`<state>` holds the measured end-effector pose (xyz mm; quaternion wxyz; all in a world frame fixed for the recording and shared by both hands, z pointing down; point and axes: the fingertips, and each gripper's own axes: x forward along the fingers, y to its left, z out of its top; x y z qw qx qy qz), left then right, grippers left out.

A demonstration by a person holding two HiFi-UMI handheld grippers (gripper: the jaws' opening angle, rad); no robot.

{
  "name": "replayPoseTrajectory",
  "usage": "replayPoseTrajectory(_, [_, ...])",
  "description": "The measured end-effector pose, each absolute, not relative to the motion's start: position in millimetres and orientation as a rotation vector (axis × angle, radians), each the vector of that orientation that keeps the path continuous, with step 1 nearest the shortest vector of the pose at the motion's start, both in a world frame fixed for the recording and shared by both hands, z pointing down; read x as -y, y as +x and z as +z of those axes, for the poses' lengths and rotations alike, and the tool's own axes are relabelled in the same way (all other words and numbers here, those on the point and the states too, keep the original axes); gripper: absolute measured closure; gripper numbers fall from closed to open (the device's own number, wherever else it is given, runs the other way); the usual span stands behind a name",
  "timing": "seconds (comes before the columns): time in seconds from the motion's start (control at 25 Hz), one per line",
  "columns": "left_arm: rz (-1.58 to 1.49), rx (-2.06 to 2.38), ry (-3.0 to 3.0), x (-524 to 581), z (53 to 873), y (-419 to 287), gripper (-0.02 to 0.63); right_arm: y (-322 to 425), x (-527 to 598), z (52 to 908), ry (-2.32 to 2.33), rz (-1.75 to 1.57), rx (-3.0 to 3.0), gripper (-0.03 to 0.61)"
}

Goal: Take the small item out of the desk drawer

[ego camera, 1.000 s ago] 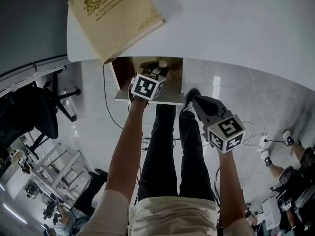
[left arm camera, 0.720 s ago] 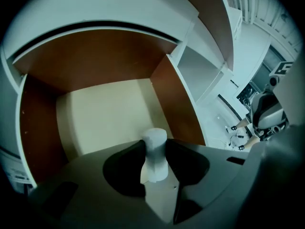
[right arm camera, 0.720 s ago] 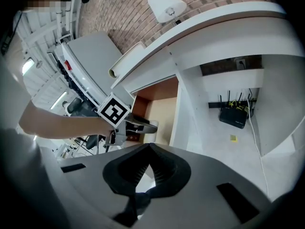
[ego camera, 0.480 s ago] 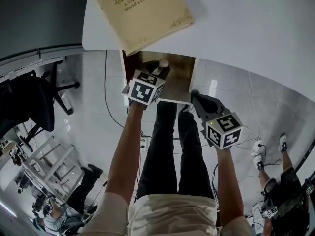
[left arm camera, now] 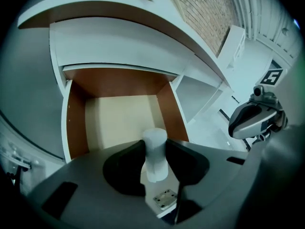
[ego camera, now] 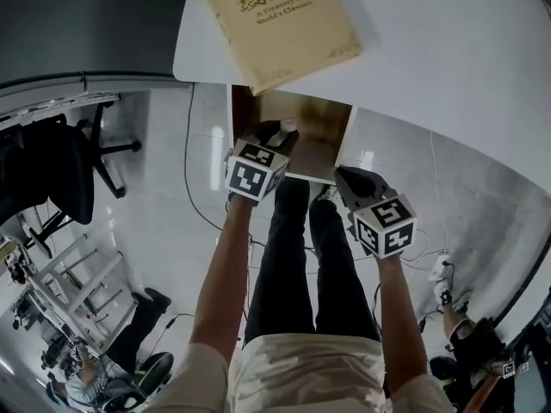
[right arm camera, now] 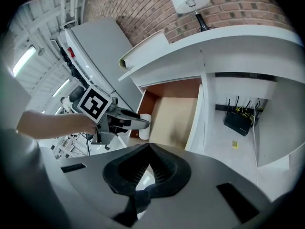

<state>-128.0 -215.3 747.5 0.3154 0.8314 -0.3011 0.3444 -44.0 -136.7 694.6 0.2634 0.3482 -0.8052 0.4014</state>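
Observation:
A small white cylinder [left arm camera: 155, 152] stands upright between the jaws of my left gripper [left arm camera: 155, 159], which is shut on it. In the head view the cylinder [ego camera: 287, 126] hangs over the open drawer [ego camera: 320, 157] under the white desk [ego camera: 430, 50]. The drawer's pale floor [left arm camera: 121, 120] shows nothing else lying in it. My right gripper [ego camera: 339, 174] is shut with nothing in it and hovers by the drawer's front right corner. From the right gripper view, the left gripper [right arm camera: 121, 120] and the cylinder [right arm camera: 144, 126] show at the drawer's left front.
A cream book [ego camera: 280, 20] lies on the desk, overhanging its edge above the drawer. A lamp [right arm camera: 188, 1] stands on the desk by a brick wall. A black router [right arm camera: 239, 120] sits under the desk to the right. An office chair [ego camera: 60, 179] is at the left.
The head view has swung, so desk and drawer sit further right in the picture. The left gripper with the cylinder has drawn slightly toward the drawer's front. The right gripper stays shut nearby.

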Motion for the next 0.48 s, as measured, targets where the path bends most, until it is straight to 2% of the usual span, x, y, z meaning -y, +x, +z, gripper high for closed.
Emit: replayPoseTrajectory(0.48, [0.823, 0.769, 2.180, 165, 727, -132, 0.468, -71, 118, 698, 0.842, 1.010, 2.153, 0.554])
